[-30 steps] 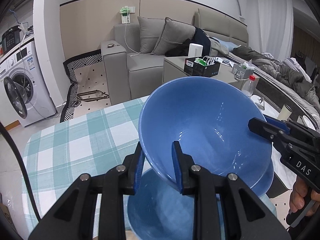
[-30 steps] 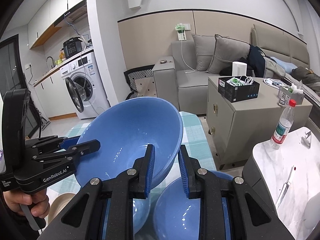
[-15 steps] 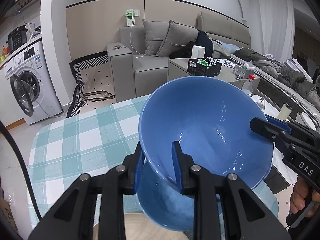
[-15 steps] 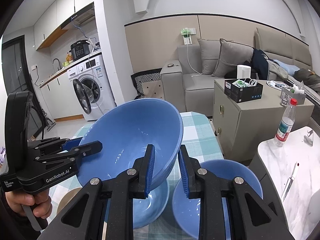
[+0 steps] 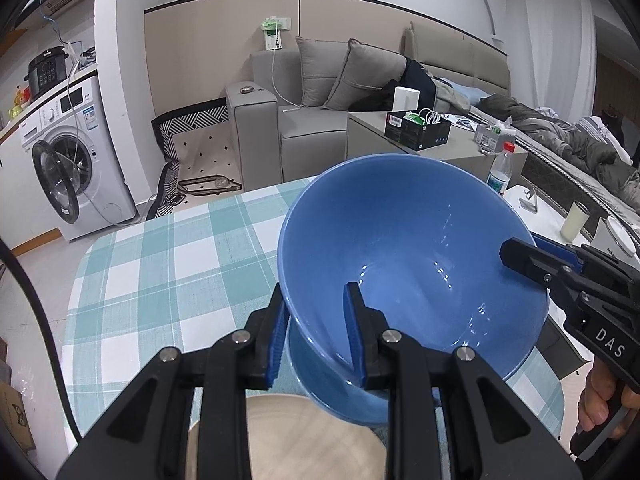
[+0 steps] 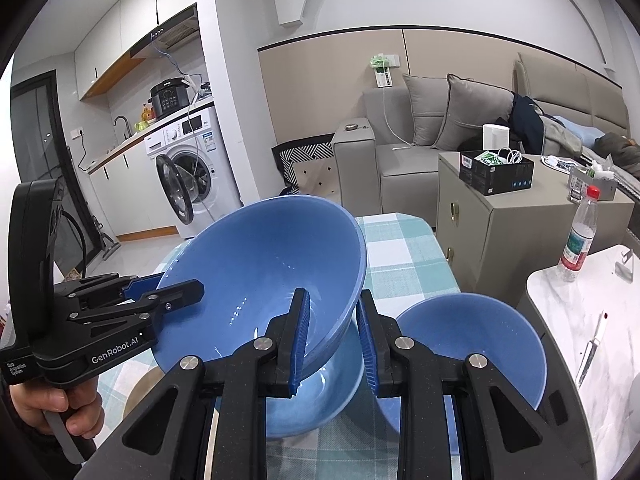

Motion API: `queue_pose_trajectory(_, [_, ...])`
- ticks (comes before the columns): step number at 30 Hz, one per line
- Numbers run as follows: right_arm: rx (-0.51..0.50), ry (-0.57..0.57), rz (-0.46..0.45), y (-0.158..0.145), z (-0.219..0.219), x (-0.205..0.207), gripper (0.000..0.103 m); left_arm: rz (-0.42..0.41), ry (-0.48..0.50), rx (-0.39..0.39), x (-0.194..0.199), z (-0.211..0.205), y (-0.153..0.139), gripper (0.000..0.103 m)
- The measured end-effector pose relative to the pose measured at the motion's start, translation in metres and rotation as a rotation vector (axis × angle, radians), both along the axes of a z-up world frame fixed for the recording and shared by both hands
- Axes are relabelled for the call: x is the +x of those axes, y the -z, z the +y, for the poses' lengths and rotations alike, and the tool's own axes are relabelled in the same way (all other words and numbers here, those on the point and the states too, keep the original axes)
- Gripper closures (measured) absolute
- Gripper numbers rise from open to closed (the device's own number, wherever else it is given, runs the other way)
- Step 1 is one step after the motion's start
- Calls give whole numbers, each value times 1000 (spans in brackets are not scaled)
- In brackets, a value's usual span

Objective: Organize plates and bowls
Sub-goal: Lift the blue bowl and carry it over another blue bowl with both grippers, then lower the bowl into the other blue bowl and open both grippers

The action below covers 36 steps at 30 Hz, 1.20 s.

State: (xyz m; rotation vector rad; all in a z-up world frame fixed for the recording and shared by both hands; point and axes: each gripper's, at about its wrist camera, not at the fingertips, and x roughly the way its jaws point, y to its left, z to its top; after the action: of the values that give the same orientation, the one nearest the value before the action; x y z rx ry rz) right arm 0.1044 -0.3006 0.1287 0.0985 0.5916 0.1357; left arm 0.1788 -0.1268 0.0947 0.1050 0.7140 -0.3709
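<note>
A large blue bowl (image 5: 412, 252) (image 6: 272, 264) is held in the air by both grippers. My left gripper (image 5: 316, 328) is shut on its near rim; it also shows in the right wrist view (image 6: 168, 292). My right gripper (image 6: 332, 336) is shut on the opposite rim; it also shows in the left wrist view (image 5: 520, 256). A second blue bowl (image 6: 320, 396) (image 5: 344, 404) sits on the table right under the held one. A third blue bowl (image 6: 480, 344) stands to its right. A beige plate (image 5: 288, 436) (image 6: 144, 388) lies at the near edge.
The table has a green-and-white checked cloth (image 5: 168, 264). Beyond it stand a washing machine (image 5: 68, 168), a grey sofa (image 5: 304, 120) and a grey cabinet (image 6: 500, 224). A white marble table (image 6: 588, 312) with a water bottle (image 6: 580, 236) is at the right.
Both grippers have lifted the blue bowl higher above the table. The bowls and the beige plate below have come more into view.
</note>
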Motion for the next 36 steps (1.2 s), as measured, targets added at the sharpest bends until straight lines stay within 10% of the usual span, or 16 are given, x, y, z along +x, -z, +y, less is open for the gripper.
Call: queue_pose_trajectory(36, [-81, -9, 68, 61, 17, 12, 79, 74, -43, 73, 9, 0, 53, 78])
